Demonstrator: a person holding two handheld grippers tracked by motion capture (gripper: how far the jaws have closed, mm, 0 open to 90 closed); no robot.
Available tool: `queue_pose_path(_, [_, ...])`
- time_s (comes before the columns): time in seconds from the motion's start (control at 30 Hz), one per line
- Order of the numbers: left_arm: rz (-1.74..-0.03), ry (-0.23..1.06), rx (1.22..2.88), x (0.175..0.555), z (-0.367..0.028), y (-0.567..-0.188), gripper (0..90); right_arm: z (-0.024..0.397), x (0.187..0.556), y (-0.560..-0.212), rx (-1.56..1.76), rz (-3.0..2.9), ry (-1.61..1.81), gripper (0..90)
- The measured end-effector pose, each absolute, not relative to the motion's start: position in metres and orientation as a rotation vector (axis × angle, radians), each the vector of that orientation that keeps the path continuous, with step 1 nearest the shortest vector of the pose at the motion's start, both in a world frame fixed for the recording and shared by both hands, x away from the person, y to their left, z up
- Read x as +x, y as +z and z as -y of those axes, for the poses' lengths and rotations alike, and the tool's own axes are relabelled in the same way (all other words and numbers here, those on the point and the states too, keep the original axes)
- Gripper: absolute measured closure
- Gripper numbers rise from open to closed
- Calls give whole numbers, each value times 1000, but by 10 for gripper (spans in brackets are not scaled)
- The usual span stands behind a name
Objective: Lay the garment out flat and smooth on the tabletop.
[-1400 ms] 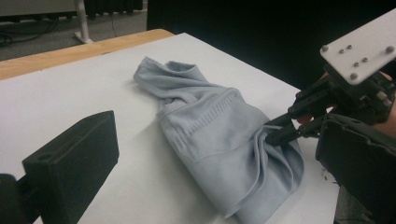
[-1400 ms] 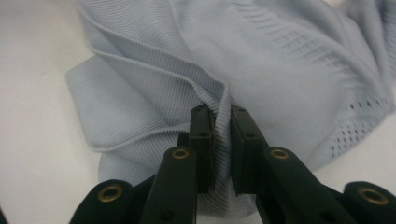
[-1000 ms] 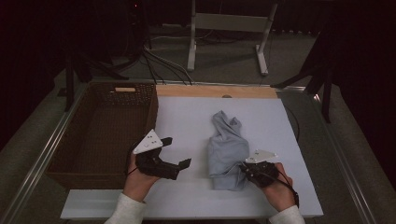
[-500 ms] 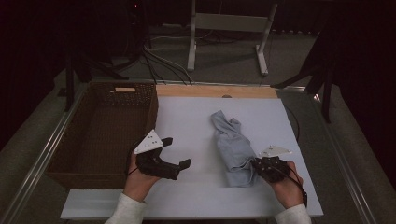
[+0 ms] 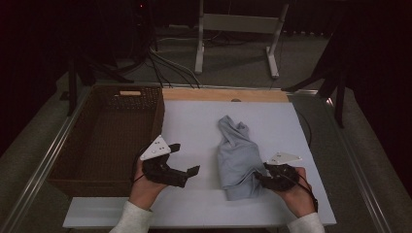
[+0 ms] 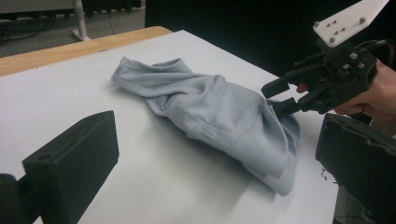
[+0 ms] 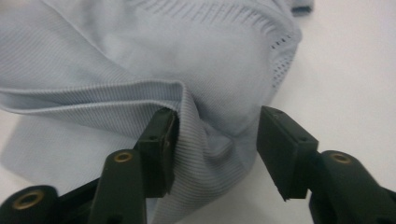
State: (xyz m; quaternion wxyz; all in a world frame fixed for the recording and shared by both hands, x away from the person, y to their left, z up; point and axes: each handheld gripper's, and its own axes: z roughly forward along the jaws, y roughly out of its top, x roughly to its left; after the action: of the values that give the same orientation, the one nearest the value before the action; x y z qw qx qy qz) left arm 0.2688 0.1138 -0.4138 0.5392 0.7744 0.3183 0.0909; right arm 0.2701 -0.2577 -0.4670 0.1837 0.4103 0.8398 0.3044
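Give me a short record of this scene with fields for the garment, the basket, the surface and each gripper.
garment: light grey-blue knit garment, crumpled, lying on the board
basket: brown wicker basket, left of the board, nothing seen inside
surface: white board with a wooden strip along its far edge
left gripper: jaws open, nothing between them, apart from the garment
right gripper: jaws have just been opening; a fold of the garment lies between them, touching one pad, not pinched
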Motion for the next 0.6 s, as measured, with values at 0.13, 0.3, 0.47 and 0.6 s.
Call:
queue_pose_path(0.13, [-759, 216, 1840, 269, -114, -414, 3, 254, 268, -464, 1121, -2381, 900, 459])
queue_pose_path(0.3, [-757, 215, 1843, 269, -113, -414, 3, 250, 266, -459, 1107, -2387, 955, 406])
queue_pose_path(0.47, [-758, 210, 1843, 269, -113, -415, 3, 245, 263, -453, 1083, -2387, 1019, 342])
queue_pose_path(0.6, [-758, 209, 1844, 269, -112, -416, 3, 240, 262, -451, 1079, -2383, 1049, 289])
